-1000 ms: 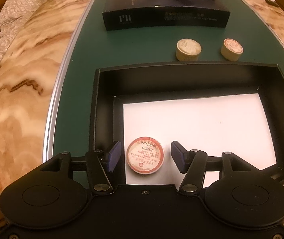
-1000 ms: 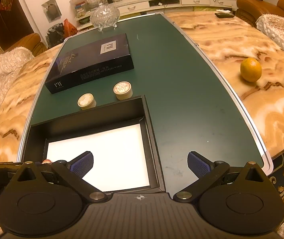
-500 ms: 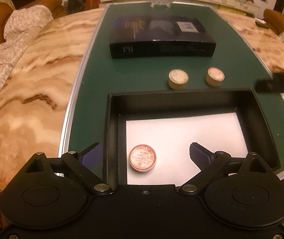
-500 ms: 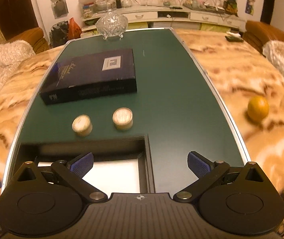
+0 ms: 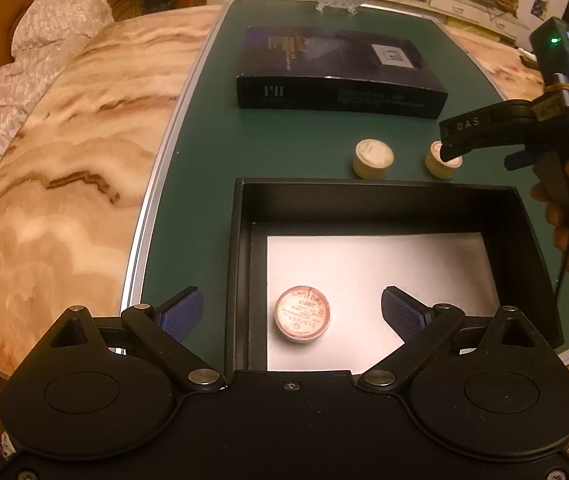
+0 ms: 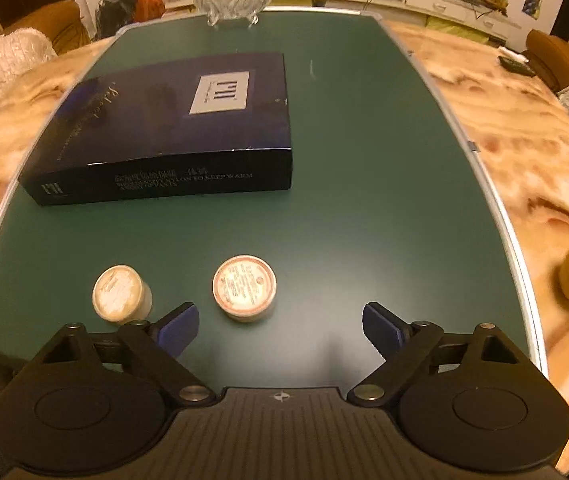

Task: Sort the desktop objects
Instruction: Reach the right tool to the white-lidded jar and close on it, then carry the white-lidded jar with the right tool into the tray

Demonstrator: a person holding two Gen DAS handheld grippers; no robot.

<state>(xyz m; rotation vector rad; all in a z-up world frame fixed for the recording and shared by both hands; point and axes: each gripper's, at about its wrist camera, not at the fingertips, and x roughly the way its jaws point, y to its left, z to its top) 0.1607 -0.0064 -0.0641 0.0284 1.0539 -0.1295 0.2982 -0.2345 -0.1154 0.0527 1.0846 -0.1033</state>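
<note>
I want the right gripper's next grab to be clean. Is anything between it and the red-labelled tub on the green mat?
Nothing visible. The right gripper is open, and the red-labelled tub sits just ahead on bare green mat. The pale tub stands off to the left, apart.

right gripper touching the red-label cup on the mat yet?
Apart. In the right wrist view, green mat shows between the open right gripper fingers and the red-label cup, which sits ahead of them.
</note>
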